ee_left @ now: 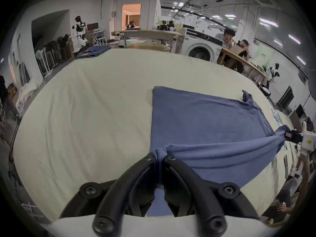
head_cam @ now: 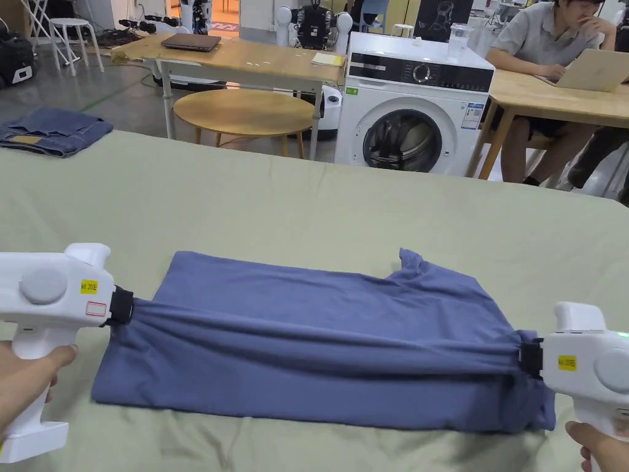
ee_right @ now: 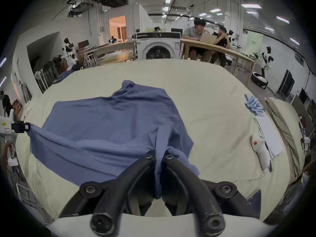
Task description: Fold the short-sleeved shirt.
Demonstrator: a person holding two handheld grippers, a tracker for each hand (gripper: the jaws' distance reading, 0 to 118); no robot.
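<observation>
Head view: blue shirt [head_cam: 319, 344] lies crosswise on the pale green sheet [head_cam: 307, 203], partly folded. Left gripper [head_cam: 126, 305] at the shirt's left end, right gripper [head_cam: 527, 358] at its right end, each held by a hand. A taut ridge of cloth runs between the two, raised a little above the layer lying flat on the sheet. One sleeve [head_cam: 410, 261] pokes up at the far edge, toward the right

Left gripper view: jaws closed tight on a bunched wad of shirt [ee_left: 205, 129] at the tips; gripper [ee_left: 160, 157] pinches the cloth firmly. Right gripper [ee_left: 289, 135] seen far off at the right, cloth gathered at its tip

Right gripper view: jaws drawn together on a fold of shirt [ee_right: 111, 129], cloth hanging down between them; gripper [ee_right: 159, 156] clamped on it. Left gripper [ee_right: 25, 127] off at the left, cloth pulled to a point there

Beyond the sheet: jeans [head_cam: 52, 130] at its far left corner, washer [head_cam: 413, 104], round table [head_cam: 244, 112], a person at a laptop [head_cam: 593, 69]
</observation>
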